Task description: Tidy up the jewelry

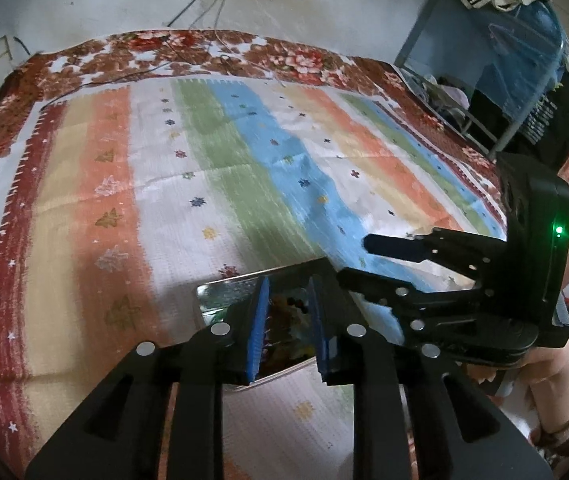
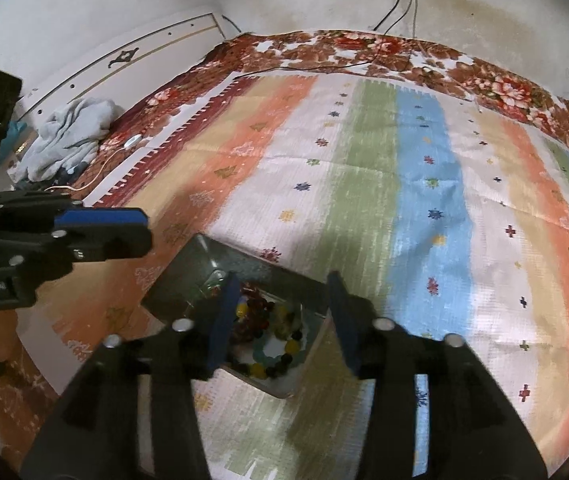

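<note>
Fingers of your right gripper [image 2: 280, 320] stand spread above the metal tin [image 2: 188, 276], empty; the beaded jewelry [image 2: 272, 336] lies inside it. Your left gripper [image 1: 289, 328] hovers partly parted over that tin, seemingly holding nothing, on the striped cloth [image 2: 424, 200].

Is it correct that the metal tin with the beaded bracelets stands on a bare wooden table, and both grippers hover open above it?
Not quite: the metal tin with the beaded bracelets rests on a striped cloth, as the right wrist view shows. The left gripper and right gripper do hover open above it.
</note>
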`<state>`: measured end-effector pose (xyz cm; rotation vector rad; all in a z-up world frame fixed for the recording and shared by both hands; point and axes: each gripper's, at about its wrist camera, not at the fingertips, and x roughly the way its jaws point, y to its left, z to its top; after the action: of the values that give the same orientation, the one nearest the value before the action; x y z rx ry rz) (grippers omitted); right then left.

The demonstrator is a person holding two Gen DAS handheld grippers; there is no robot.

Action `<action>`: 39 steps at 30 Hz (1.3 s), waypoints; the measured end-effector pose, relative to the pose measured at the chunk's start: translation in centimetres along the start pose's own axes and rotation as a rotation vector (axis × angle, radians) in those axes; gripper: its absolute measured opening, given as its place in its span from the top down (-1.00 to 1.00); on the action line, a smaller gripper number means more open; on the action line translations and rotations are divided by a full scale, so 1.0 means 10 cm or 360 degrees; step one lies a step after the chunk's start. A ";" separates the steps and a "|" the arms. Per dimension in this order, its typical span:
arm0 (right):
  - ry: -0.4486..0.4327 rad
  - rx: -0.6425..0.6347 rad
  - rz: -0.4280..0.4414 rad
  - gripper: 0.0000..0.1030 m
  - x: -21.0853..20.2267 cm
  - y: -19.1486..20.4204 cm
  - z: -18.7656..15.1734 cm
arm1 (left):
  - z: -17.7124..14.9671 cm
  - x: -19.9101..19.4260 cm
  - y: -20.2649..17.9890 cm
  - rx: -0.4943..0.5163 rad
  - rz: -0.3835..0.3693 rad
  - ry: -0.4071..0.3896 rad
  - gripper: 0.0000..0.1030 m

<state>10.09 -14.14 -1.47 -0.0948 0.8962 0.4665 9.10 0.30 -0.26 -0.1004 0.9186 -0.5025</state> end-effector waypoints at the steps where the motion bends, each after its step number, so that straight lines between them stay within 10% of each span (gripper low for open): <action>1: -0.0002 0.0009 -0.0006 0.06 0.00 -0.02 0.00 | -0.01 -0.01 0.02 0.0004 0.0048 -0.0003 0.56; 20: -0.0130 0.0092 -0.0180 -0.77 -0.22 -0.20 -0.09 | -0.28 -0.13 -0.03 0.0094 0.0296 -0.0056 -0.87; 39: -0.0148 -0.0048 -0.0023 -0.90 -0.43 0.01 -0.42 | -0.54 -0.33 -0.13 0.0114 0.0399 -0.0183 -0.89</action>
<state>4.66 -16.68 -0.78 -0.1060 0.7968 0.4674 2.78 1.35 -0.73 0.0504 0.7866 -0.2932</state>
